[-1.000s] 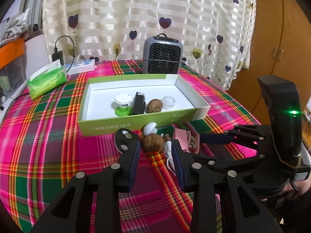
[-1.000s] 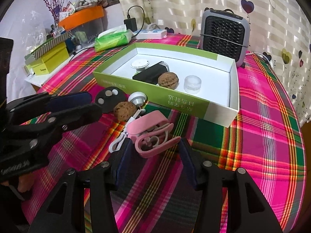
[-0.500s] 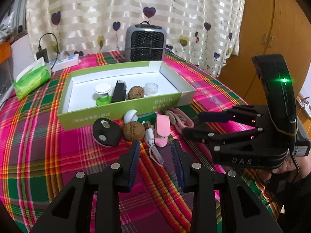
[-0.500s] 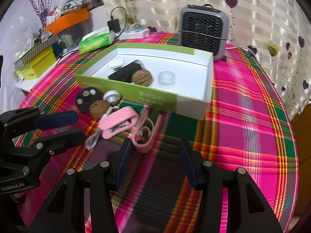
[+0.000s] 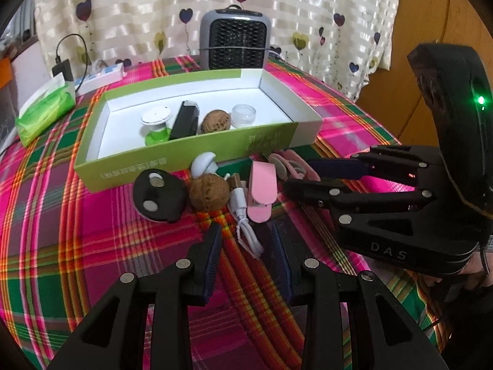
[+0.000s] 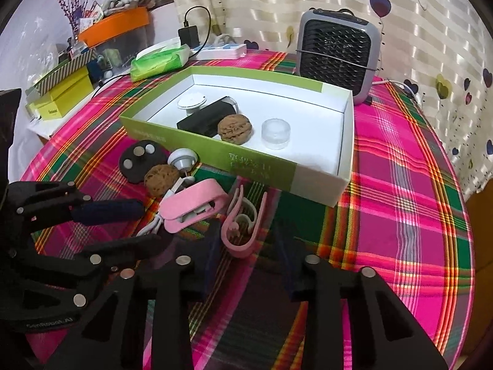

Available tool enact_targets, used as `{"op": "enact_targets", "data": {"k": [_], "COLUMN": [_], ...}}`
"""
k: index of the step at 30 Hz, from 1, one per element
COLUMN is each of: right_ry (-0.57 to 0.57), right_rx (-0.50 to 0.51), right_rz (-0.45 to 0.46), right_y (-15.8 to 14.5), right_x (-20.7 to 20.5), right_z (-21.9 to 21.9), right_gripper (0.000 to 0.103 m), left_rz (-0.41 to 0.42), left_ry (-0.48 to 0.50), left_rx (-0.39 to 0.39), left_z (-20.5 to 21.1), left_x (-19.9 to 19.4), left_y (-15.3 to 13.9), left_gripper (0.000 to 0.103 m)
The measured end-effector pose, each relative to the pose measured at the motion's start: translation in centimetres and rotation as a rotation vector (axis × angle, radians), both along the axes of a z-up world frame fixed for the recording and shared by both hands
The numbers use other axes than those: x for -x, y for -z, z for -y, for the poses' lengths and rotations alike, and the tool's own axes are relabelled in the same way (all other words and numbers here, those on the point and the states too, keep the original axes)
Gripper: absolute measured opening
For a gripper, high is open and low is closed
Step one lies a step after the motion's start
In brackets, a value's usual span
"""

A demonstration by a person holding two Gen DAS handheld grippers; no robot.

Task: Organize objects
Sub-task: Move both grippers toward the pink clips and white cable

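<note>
Left tool (image 5: pixel 246 243) hangs low over the plaid table (image 5: pixel 92 246), fingers apart and gripping nothing, and right ahead of its tips lies the white cable (image 5: pixel 243 215), its loose end running in between them. Just beyond that, slightly left of the tool's line, sits the loose walnut (image 5: pixel 209 192), touching the black disc (image 5: pixel 158 195) on its far left side, with a small white round piece (image 5: pixel 201 162) behind it against the box wall. Straight ahead, a touch right, the pink clip (image 5: pixel 262 191) rests over the cable. The right tool (image 6: pixel 248 246) is spread open too, empty, and the pink open clip (image 6: pixel 243 225) lies directly in front of it, its closed end reaching in between the fingertips. From the left camera that right tool comes in from the right side, tips near the pink pieces. Farther ahead of both stands the green box (image 5: pixel 191 157), holding a second walnut (image 5: pixel 215 121), a black block (image 5: pixel 185 120), a green-based white cap (image 5: pixel 155 123) and a clear jar (image 5: pixel 243 114).
</note>
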State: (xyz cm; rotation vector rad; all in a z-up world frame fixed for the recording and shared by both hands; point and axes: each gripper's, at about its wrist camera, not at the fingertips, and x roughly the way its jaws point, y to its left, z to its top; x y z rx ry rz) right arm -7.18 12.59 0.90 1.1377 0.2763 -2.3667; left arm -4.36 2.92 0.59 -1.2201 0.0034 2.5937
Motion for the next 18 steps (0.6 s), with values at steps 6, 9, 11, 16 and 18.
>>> {"op": "enact_targets", "data": {"k": [6, 9, 11, 16, 18], "right_ry": [0.000, 0.002, 0.002, 0.003, 0.002], "right_rx": [0.009, 0.017, 0.018, 0.025, 0.027], "right_rz": [0.005, 0.008, 0.008, 0.008, 0.006], "right_y": [-0.02, -0.03, 0.00, -0.03, -0.07], "right_x": [0.08, 0.13, 0.15, 0.11, 0.06], "right_z": [0.18, 0.14, 0.09, -0.01, -0.03], "right_gripper": [0.024, 0.024, 0.024, 0.023, 0.023], "left_rz": [-0.005, -0.007, -0.007, -0.007, -0.014], "left_ry": [-0.010, -0.013, -0.014, -0.022, -0.020], "left_rx": [0.042, 0.060, 0.063, 0.035, 0.030], "left_z": [-0.61, -0.76, -0.74, -0.24, -0.25], "left_x": [0.20, 0.25, 0.24, 0.15, -0.04], "left_y": [-0.03, -0.05, -0.06, -0.12, -0.24], "left_gripper": [0.026, 0.018, 0.010, 0.007, 0.007]}}
